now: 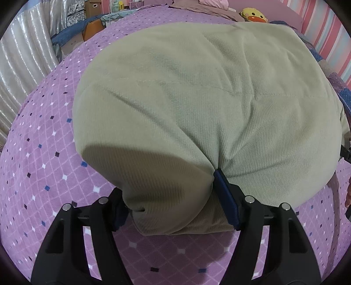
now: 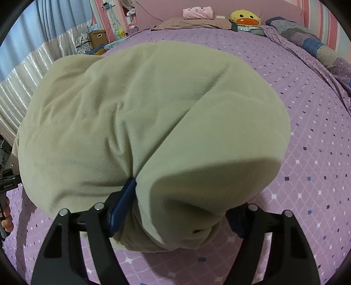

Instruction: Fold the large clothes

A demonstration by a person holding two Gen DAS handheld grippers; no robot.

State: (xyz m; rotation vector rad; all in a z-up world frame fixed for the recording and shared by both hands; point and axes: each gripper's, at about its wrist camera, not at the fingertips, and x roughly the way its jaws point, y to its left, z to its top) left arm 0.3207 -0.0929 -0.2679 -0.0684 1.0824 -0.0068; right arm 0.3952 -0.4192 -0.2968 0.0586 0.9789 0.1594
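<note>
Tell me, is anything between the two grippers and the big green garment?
Nothing visible. The left gripper and the right gripper each already have a thick fold of the garment between their pads, on the purple bedspread.

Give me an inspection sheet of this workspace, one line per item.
Surface: bed with purple diamond-pattern sheet.
Job's things: beige corduroy garment, bunched, near edge lifted.
Clutter: duck plush, pink folded cloth, patchwork blanket at the far end.
Grippers: left gripper and right gripper each clamp a thick fold of the garment.
Cables: wires by the far wall.
Surroundings: curtain, cardboard box, striped wall.
</note>
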